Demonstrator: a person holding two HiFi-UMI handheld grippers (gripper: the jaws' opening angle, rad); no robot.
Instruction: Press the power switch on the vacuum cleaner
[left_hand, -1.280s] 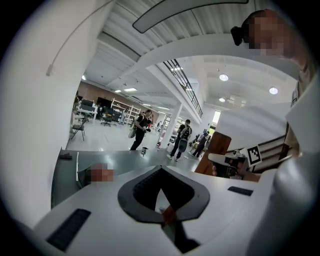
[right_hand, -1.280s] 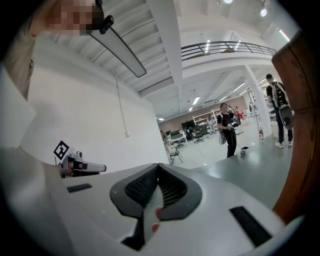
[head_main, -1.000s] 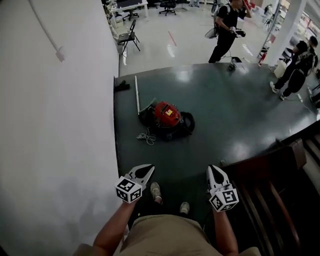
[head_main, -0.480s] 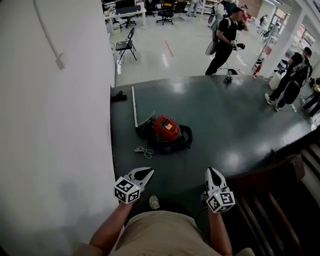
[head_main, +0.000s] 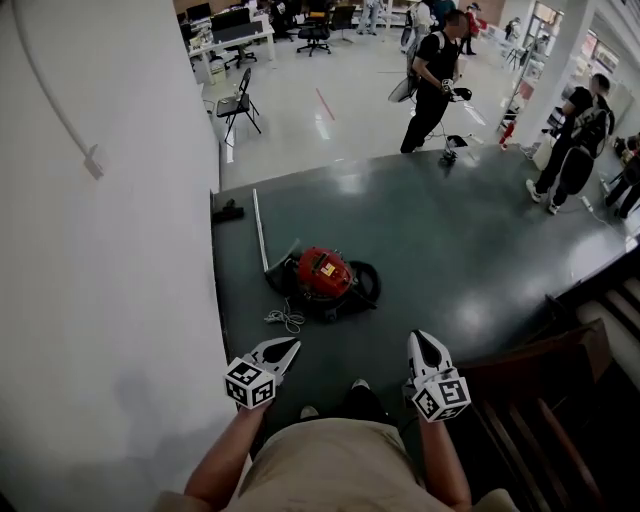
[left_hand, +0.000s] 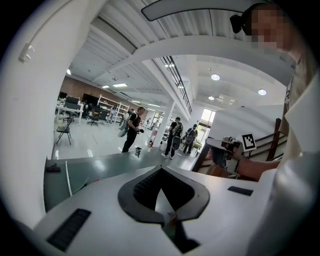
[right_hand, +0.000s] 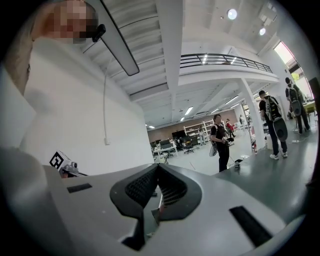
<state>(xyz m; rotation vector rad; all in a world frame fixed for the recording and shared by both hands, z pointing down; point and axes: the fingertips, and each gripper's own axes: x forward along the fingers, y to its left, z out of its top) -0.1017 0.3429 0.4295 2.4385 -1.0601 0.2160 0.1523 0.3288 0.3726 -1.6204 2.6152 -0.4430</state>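
L gripper (head_main: 291, 345) & R gripper (head_main: 423, 338) closer to vacuum cleaner (head_main: 325, 275)

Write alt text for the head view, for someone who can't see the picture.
A red vacuum cleaner sits on a dark green floor beside a white wall, ahead of the person wearing the camera. Their left gripper and right gripper are held out low, both shut and empty, well short of the vacuum. Other people stand farther back.

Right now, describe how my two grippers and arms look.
Left gripper and right gripper are white shells with pointed jaws lined in black ribbed pads. Each carries a cube of black-and-white square markers. No sleeves show; the clothing is khaki.
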